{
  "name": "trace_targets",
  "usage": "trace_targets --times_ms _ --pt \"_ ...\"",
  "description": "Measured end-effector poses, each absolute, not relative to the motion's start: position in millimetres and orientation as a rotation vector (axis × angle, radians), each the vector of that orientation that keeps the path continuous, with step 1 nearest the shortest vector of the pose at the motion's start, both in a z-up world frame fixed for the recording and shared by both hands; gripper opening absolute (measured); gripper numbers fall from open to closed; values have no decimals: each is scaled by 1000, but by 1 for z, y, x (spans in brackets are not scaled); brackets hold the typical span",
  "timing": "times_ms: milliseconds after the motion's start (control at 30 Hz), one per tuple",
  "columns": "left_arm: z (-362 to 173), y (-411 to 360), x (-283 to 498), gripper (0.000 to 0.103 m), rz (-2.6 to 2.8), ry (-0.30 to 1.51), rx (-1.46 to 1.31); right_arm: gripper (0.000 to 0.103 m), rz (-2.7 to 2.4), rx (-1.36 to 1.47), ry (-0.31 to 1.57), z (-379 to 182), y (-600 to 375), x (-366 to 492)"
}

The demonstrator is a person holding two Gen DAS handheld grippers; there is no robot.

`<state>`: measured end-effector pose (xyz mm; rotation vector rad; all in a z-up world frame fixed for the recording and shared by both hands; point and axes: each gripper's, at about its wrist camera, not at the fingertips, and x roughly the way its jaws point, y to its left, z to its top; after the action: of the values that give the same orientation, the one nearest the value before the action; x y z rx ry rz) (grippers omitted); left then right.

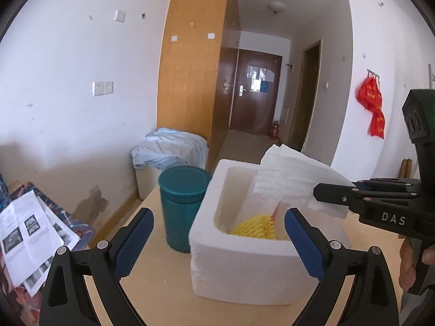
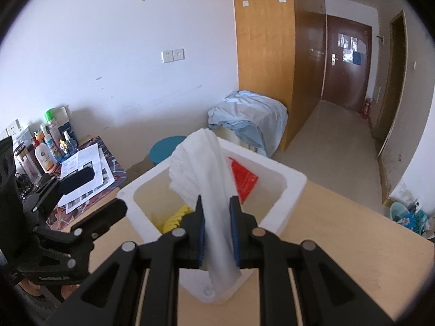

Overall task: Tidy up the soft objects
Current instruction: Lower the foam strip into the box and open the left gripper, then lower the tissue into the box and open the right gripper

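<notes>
A white foam box (image 1: 244, 271) stands on the wooden table; it also shows in the right wrist view (image 2: 288, 190). Inside lie a yellow knitted piece (image 1: 255, 226) and a red packet (image 2: 243, 180). My right gripper (image 2: 216, 212) is shut on a white soft cloth (image 2: 201, 163) and holds it over the box opening; the cloth (image 1: 293, 174) also shows in the left wrist view, with the right gripper (image 1: 326, 194) coming in from the right. My left gripper (image 1: 218, 241) is open and empty, facing the box's near wall.
A teal lidded canister (image 1: 182, 203) stands just left of the box. Papers (image 1: 30, 233) lie on a patterned surface at left, with bottles (image 2: 46, 146) behind. A cabinet draped with pale blue cloth (image 1: 171, 152) stands beyond the table. A corridor runs to a brown door.
</notes>
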<state>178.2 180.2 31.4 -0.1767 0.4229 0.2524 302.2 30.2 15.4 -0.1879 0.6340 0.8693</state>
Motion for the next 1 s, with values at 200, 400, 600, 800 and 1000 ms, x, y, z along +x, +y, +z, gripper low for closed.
trace_targets --times_ms 200,400,600,800,1000 --pt "30 181 174 97 276 425 -171 20 863 -188 644 11 33 303" --pt "33 186 167 97 283 414 -180 20 854 -194 652 8 39 305" --pt "37 187 160 97 291 396 -183 20 853 -207 685 -2 54 312" --pt "36 190 157 97 294 398 -189 35 900 -164 699 3 52 311" --pt "37 195 151 97 296 388 -213 35 888 -284 722 -6 70 301"
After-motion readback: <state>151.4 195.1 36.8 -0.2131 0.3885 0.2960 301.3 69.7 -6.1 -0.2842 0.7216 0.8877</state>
